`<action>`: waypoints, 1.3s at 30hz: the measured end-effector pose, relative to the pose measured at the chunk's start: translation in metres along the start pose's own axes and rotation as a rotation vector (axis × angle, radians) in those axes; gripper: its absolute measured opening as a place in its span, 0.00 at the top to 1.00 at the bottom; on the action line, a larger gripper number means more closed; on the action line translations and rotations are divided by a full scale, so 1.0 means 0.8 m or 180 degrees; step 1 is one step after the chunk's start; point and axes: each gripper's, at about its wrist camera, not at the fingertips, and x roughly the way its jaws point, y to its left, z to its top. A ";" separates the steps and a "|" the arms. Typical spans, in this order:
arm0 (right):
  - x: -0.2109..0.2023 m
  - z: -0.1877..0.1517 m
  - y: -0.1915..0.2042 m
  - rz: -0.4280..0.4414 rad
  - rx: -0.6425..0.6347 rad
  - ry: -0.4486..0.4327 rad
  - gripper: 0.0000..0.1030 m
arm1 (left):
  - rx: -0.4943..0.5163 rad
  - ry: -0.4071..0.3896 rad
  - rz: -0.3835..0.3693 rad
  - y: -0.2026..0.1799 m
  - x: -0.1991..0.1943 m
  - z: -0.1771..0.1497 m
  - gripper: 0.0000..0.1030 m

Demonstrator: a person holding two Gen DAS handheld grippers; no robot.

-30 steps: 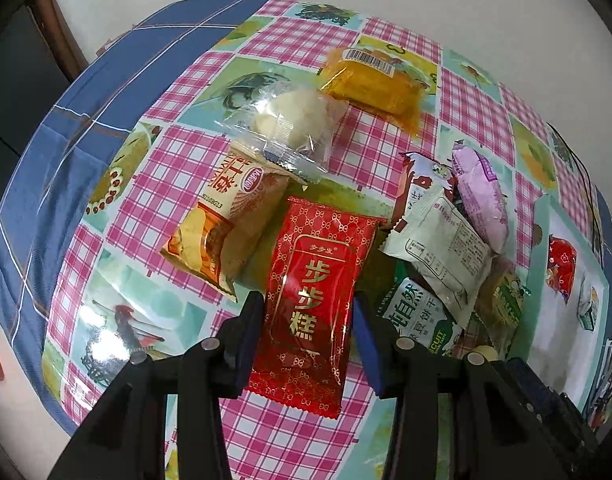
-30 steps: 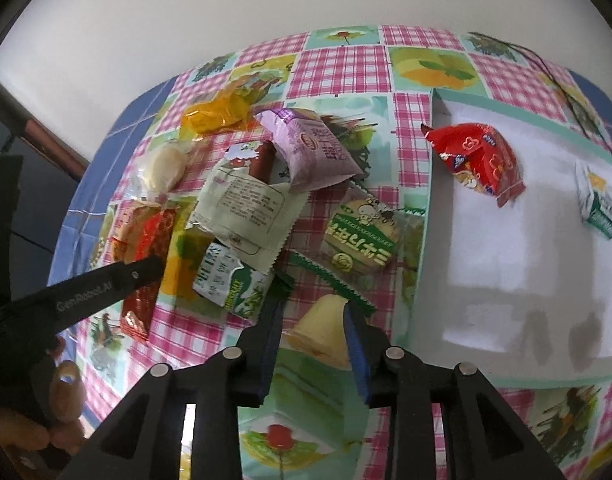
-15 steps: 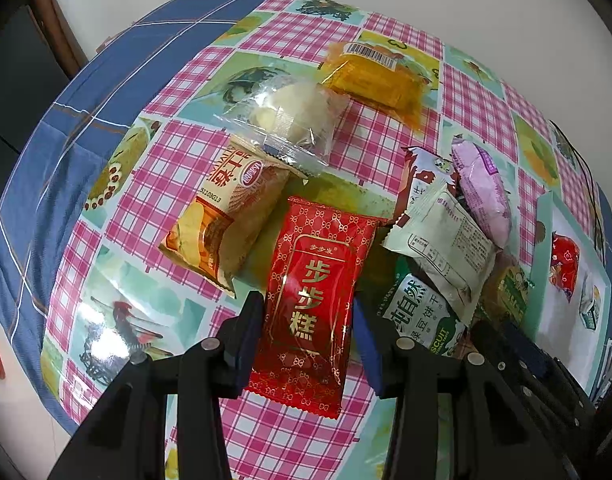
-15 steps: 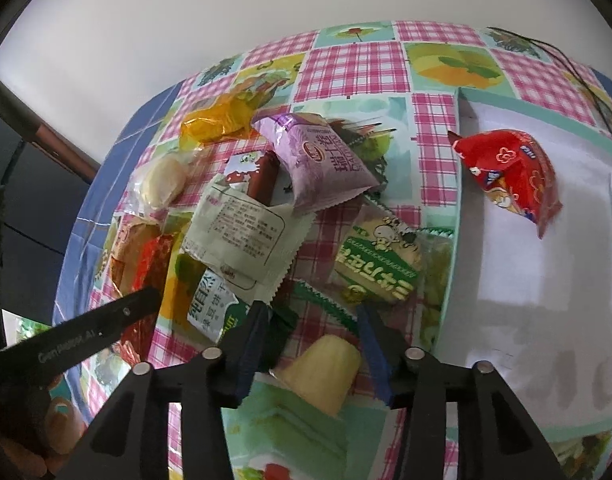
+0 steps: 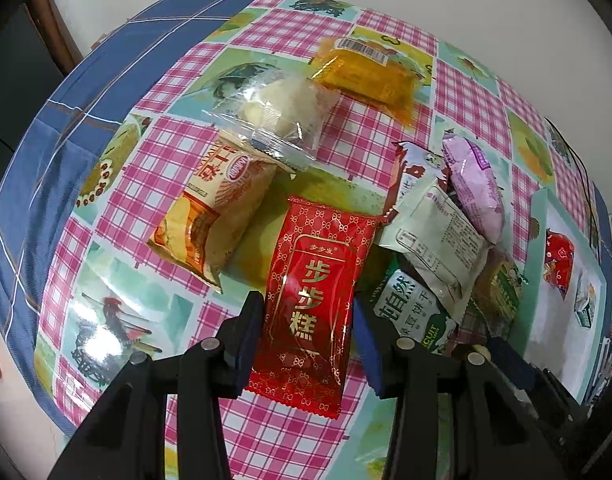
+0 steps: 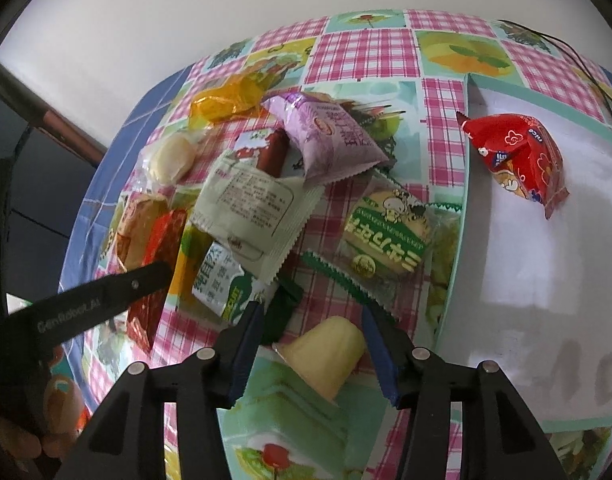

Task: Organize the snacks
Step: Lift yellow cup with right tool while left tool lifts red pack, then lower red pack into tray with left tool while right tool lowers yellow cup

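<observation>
My left gripper [image 5: 306, 304] is shut on a red packet with gold characters [image 5: 314, 280], pads against its two long sides. The right wrist view shows the same red packet [image 6: 153, 280] under one of that gripper's fingers [image 6: 105, 300]. The jaws of my right gripper [image 6: 314, 308] are opening. A pale yellow jelly cup [image 6: 326, 352] lies on its side between them on the tablecloth, with a gap at the left pad. Ahead sit a green biscuit pack [image 6: 386, 236], a white sachet [image 6: 249, 208] and a purple bag [image 6: 330, 136].
A white tray with a teal rim [image 6: 546, 280] at the right holds a red snack bag [image 6: 518, 160]. An orange chip bag [image 5: 213, 216], a clear-wrapped bun [image 5: 277, 112] and a yellow packet [image 5: 366, 72] lie at the far left. The table's blue-cloth edge [image 5: 65, 140] runs along the left.
The right jaws, shut on the jelly cup a second ago, have spread apart, and the cup now lies loose between them. The left gripper and its red packet have not moved.
</observation>
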 end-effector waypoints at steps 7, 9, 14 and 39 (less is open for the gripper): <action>0.001 -0.014 0.018 -0.0149 -0.0321 0.0133 0.47 | 0.0009 0.0008 -0.0038 -0.002 -0.001 -0.001 0.55; 0.003 -0.018 0.023 -0.0222 -0.0399 0.0152 0.47 | 0.0026 0.0008 -0.0042 -0.004 -0.001 0.000 0.55; 0.014 -0.021 0.022 -0.0357 -0.0447 0.0258 0.47 | 0.0031 0.0022 -0.0039 -0.003 0.001 0.001 0.55; -0.036 -0.005 0.017 -0.0318 -0.0282 -0.0067 0.61 | 0.0046 -0.0167 0.0018 -0.011 -0.021 0.000 0.55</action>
